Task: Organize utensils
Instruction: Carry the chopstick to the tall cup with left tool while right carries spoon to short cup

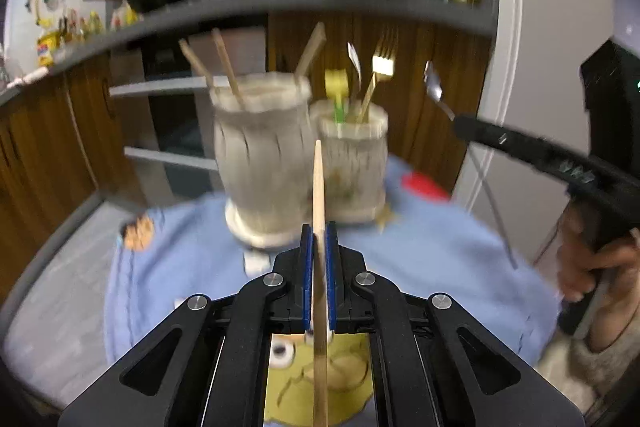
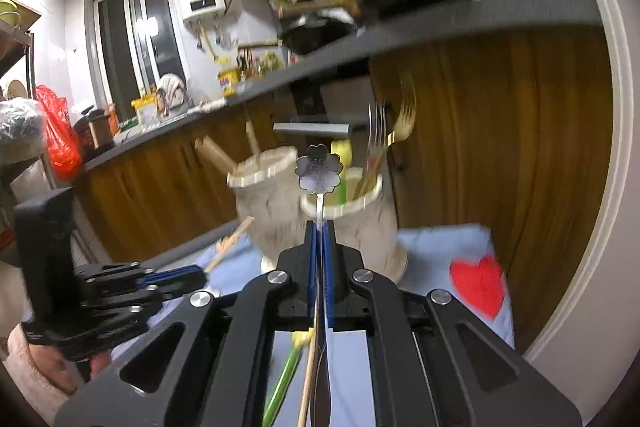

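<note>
My left gripper point(image 1: 319, 233) is shut on a wooden chopstick point(image 1: 318, 187) that stands upright between the blue pads, in front of two pale holders. The taller left holder point(image 1: 260, 163) has several chopsticks in it. The shorter right holder point(image 1: 354, 167) has forks, a spoon and a yellow-green utensil in it. My right gripper point(image 2: 319, 227) is shut on the handle of a silver spoon with a flower-shaped end point(image 2: 319, 169), held up before the shorter holder point(image 2: 368, 227). The right gripper point(image 1: 460, 125) with its spoon also shows at the right of the left wrist view.
The holders stand on a blue cloth point(image 1: 420, 259) with a red heart point(image 2: 478, 283) over a table. A green-handled utensil point(image 2: 284, 375) and a chopstick point(image 2: 308, 383) lie below the right gripper. A dark counter edge point(image 1: 280, 7) and wooden cabinets stand behind. A hand point(image 1: 596, 267) holds the right gripper.
</note>
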The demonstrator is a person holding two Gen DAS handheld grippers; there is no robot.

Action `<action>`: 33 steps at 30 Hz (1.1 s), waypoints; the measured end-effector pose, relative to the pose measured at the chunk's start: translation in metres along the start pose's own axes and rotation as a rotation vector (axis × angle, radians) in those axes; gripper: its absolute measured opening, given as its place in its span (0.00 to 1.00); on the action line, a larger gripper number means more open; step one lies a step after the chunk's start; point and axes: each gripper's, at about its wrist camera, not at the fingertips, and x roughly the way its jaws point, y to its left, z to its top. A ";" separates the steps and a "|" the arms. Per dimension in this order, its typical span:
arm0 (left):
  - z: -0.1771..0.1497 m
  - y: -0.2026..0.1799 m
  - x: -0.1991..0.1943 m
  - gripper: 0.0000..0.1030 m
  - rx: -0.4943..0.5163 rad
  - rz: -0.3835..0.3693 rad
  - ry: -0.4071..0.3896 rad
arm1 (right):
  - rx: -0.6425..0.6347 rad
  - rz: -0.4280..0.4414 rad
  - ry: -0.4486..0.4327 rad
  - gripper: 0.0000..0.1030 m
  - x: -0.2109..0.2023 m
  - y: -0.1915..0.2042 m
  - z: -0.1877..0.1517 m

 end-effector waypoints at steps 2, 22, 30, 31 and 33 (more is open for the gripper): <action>0.008 0.000 -0.006 0.06 0.001 -0.010 -0.074 | -0.022 -0.004 -0.059 0.03 0.002 0.003 0.012; 0.135 0.017 0.037 0.06 -0.073 0.051 -0.539 | -0.076 0.072 -0.298 0.03 0.082 -0.010 0.085; 0.138 0.015 0.065 0.06 -0.016 0.145 -0.559 | -0.116 0.063 -0.273 0.03 0.113 -0.005 0.075; 0.137 0.016 0.067 0.06 -0.018 0.144 -0.561 | -0.122 0.061 -0.271 0.03 0.115 -0.005 0.073; 0.135 0.018 0.070 0.06 -0.021 0.156 -0.568 | -0.133 0.054 -0.267 0.03 0.119 -0.003 0.070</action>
